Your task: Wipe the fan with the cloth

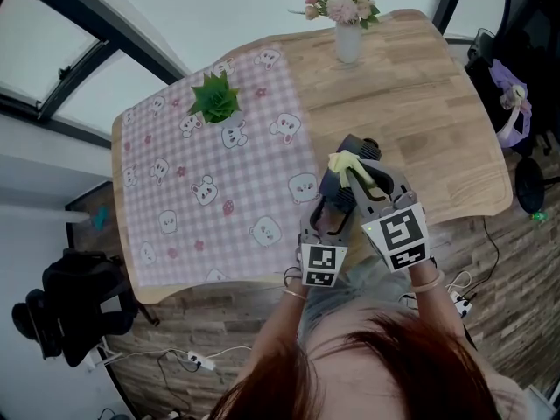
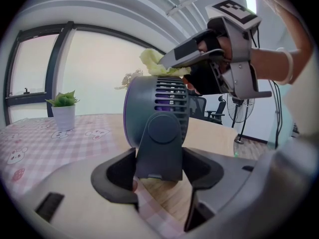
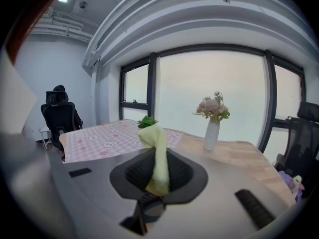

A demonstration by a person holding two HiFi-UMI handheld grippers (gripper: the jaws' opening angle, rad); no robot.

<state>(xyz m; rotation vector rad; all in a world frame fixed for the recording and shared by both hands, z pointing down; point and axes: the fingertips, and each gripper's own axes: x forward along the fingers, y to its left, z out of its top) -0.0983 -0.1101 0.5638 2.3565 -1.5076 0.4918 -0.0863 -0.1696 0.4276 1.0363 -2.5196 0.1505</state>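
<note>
A small dark grey fan (image 2: 158,112) stands on the wooden table (image 1: 420,121) near its front edge. My left gripper (image 2: 159,171) is shut on the fan's stand, one jaw on each side of it. In the head view the fan (image 1: 335,185) is mostly hidden between the two grippers. My right gripper (image 3: 158,176) is shut on a pale yellow cloth (image 3: 157,156), whose free end sticks up. In the left gripper view the right gripper (image 2: 172,59) presses the cloth (image 2: 152,62) onto the top of the fan's housing. The cloth (image 1: 345,162) also shows from above.
A pink checked tablecloth (image 1: 201,191) with bear prints covers the table's left half and carries a small potted plant (image 1: 216,100). A white vase of flowers (image 1: 347,26) stands at the far edge. A dark bag (image 1: 74,300) lies on the floor at left.
</note>
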